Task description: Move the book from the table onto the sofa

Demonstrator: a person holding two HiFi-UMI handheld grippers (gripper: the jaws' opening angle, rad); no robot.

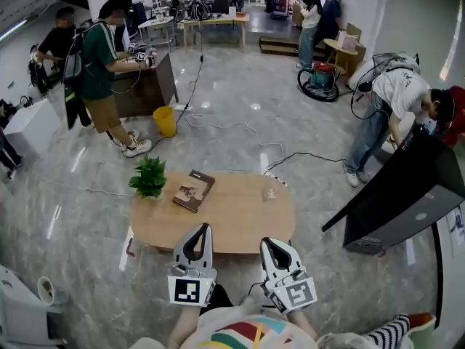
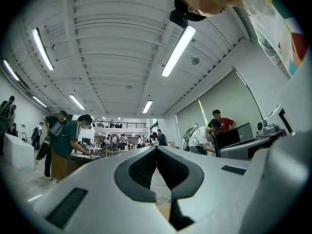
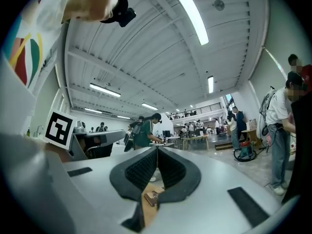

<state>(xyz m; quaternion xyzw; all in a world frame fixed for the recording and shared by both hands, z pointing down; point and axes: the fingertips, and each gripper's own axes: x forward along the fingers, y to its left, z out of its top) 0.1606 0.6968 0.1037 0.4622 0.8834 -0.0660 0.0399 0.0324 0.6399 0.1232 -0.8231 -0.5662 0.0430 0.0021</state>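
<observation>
A potted plant [image 1: 149, 177] is standing just beside the book [image 1: 193, 190], which is lying on the oval worktop [image 1: 240, 220]. The left claw [image 1: 203, 227] and right claw [image 1: 266, 241] are hovering at the near edge, both closed and empty. Arriving closed, they risk shoving the book into the plant.

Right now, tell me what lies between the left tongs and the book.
Only bare table, as the head view shows: the left tongs hover at its near edge, and the book lies farther on.
</observation>
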